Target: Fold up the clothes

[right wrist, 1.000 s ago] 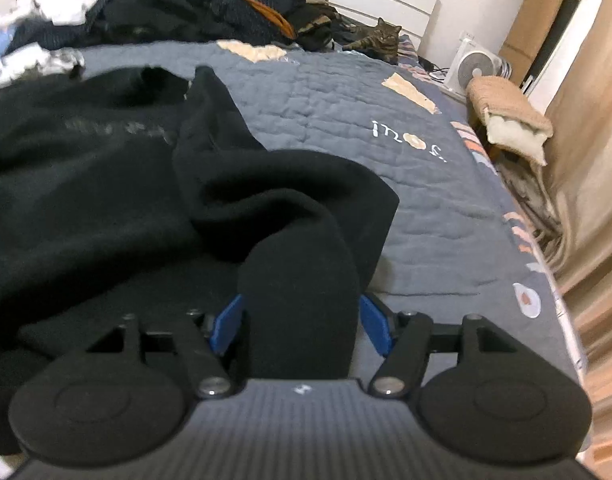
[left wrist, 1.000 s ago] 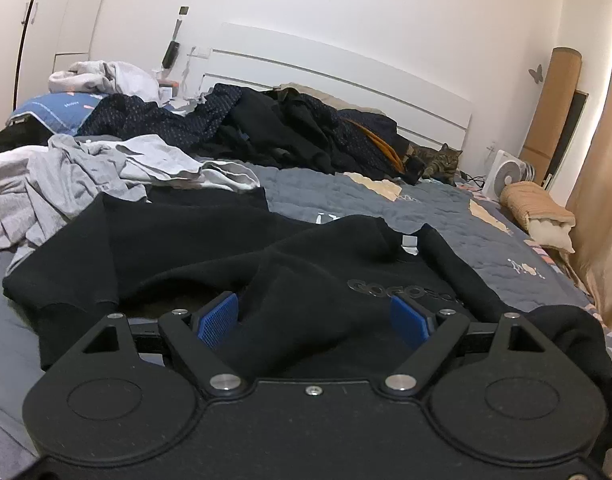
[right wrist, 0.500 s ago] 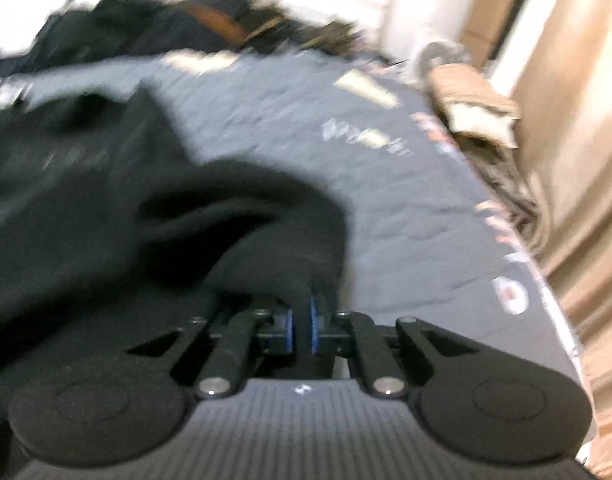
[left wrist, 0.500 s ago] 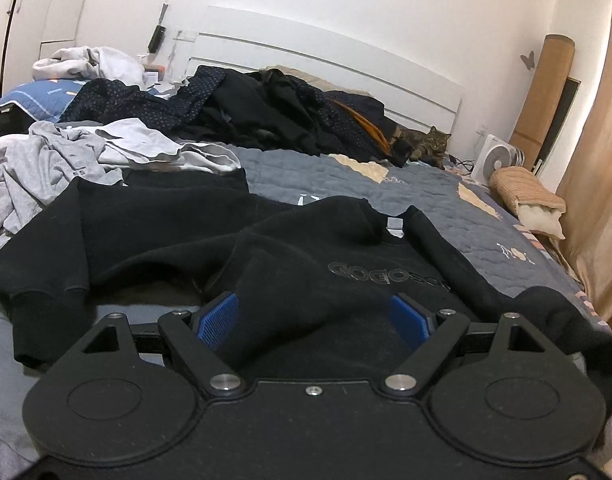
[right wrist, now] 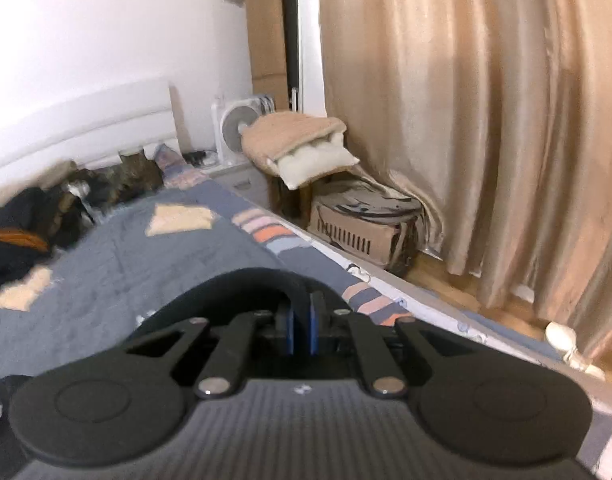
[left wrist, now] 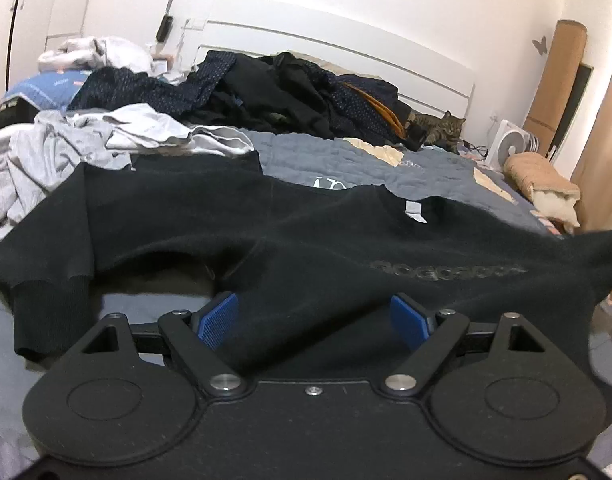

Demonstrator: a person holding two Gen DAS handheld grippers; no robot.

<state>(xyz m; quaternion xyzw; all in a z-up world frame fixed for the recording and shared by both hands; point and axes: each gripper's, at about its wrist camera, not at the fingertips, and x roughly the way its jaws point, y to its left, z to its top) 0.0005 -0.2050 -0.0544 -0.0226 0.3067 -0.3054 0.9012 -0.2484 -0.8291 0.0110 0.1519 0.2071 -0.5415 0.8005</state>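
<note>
A black sweatshirt (left wrist: 306, 232) lies spread across the grey quilt (left wrist: 346, 152), grey lettering up and white neck label showing. My left gripper (left wrist: 312, 316) stands open low over its near edge. Black fabric lies between the blue pads (left wrist: 215, 320) without being pinched. One cuffed sleeve (left wrist: 45, 312) lies at the near left. The other sleeve (left wrist: 586, 248) stretches taut off to the right. My right gripper (right wrist: 299, 312) is shut on that black sleeve (right wrist: 245, 284), held above the bed's right edge and pointing toward the curtain.
A heap of dark clothes (left wrist: 285, 92) and grey garments (left wrist: 65, 148) cover the far and left bed. A tabby cat (left wrist: 446, 128) lies by the headboard. Right of the bed are a white fan (right wrist: 237, 124), a folded beige blanket (right wrist: 306, 140), a pet carrier (right wrist: 358, 228) and curtains (right wrist: 486, 120).
My right gripper shut on the sleeve, then swung right and up toward the curtain, rolling as it went. The sweatshirt was pulled out flatter and wider. My left gripper stayed open over the fabric.
</note>
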